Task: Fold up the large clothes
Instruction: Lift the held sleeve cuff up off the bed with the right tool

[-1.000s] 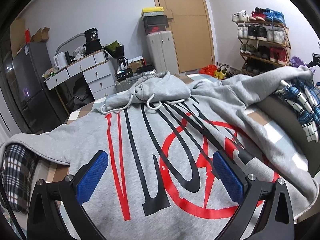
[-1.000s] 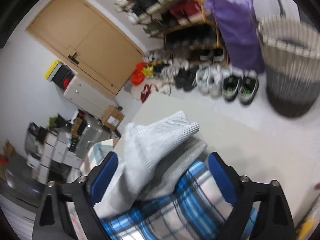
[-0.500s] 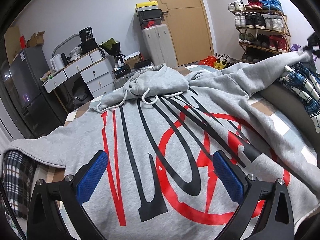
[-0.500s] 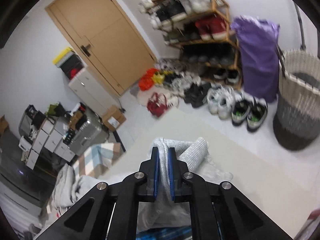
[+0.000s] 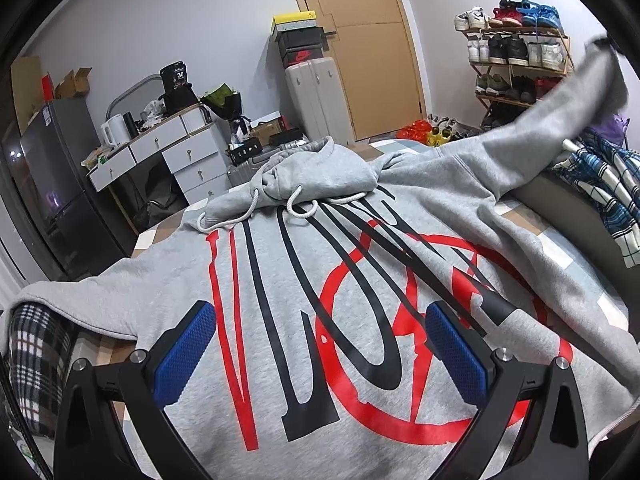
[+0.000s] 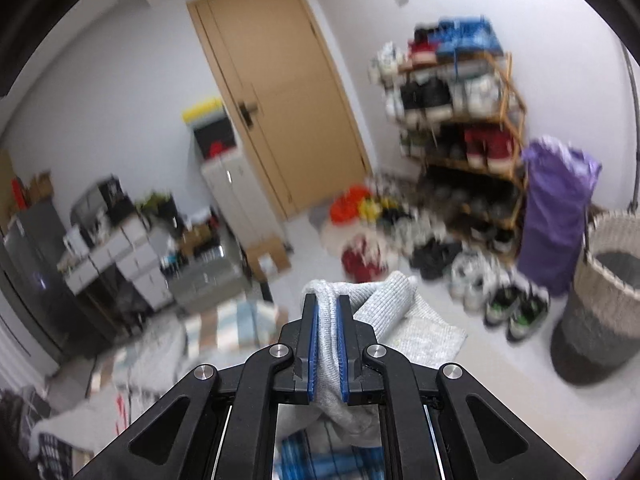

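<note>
A large grey hoodie [image 5: 304,280] with red and black lettering lies face up on the bed, hood at the far end. My left gripper [image 5: 320,344] is open and hovers just above the chest print. My right gripper [image 6: 327,312] is shut on the ribbed cuff of the hoodie's right sleeve [image 6: 384,300] and holds it lifted. In the left wrist view that sleeve [image 5: 560,108] rises up toward the top right. The left sleeve [image 5: 100,296] drapes over the bed's left edge.
A blue plaid garment [image 5: 608,184] lies at the bed's right side. A black plaid cloth [image 5: 32,360] is at the left. Beyond the bed are a drawer desk [image 5: 160,156], a shoe rack [image 6: 460,120], a purple bag [image 6: 556,216] and a woven basket [image 6: 604,300].
My right gripper closed on the sleeve cuff and lifted it up off the bed. The left gripper stayed open over the chest and shifted only slightly.
</note>
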Available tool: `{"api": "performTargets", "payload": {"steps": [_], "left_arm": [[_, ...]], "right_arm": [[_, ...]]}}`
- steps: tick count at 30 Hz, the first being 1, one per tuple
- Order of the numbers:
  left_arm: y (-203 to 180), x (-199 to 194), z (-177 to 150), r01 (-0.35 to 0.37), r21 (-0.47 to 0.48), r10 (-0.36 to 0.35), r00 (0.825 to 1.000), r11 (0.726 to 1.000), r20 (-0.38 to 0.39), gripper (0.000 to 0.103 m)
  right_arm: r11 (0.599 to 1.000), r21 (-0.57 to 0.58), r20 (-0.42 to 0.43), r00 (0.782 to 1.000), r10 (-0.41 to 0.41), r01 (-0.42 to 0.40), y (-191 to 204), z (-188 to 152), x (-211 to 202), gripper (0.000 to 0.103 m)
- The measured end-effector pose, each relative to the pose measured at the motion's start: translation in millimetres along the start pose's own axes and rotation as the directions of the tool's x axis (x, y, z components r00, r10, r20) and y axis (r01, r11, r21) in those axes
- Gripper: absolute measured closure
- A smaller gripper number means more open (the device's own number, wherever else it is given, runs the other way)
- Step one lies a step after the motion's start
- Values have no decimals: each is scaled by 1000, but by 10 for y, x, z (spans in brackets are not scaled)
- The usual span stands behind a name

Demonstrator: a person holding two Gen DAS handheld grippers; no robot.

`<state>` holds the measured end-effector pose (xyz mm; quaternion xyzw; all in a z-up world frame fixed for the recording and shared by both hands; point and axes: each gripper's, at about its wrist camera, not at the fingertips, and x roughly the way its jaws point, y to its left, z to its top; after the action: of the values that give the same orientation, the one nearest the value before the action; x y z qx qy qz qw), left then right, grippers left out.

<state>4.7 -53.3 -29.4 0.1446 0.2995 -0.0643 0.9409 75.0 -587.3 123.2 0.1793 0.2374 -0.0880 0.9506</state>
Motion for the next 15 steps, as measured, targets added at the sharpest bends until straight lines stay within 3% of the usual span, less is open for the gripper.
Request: {"api": "performTargets", "payload": {"steps": [4,6,9,10,11,13,15], "left_arm": [[30,-17,2,8,-5,-8,1000,1000,7,1],[36,-17,1,14,-8,-14,1000,1000,7,1],[12,-8,-5,24,-2,-24,1000,1000,1,1],[1,-8,-7,27,2,-27,1000,1000,0,1],[-15,-10,-10,29,6,-29,1000,1000,0,1],[-44,-24,-22,27,15,-27,1000,1000,3,1],[-62,-41,-34,25,27,-26,1000,999,8,1]], "right_arm": [[999,-16,-70,996,-48,47,-252,-510,18,95],[1000,-19,-99,995,-10,8,-379,-777,-36,95],[1000,-5,-115,993,-7,7,-505,-1023,-139,86],[1000,13,-111,994,15,-14,-565,-1085,-187,73],[999,27,-103,994,30,-28,-608,-1108,-233,46],[997,66,-49,998,41,-38,-737,-1171,-363,19],[993,93,-28,997,70,-67,-814,-1227,-429,19]]}}
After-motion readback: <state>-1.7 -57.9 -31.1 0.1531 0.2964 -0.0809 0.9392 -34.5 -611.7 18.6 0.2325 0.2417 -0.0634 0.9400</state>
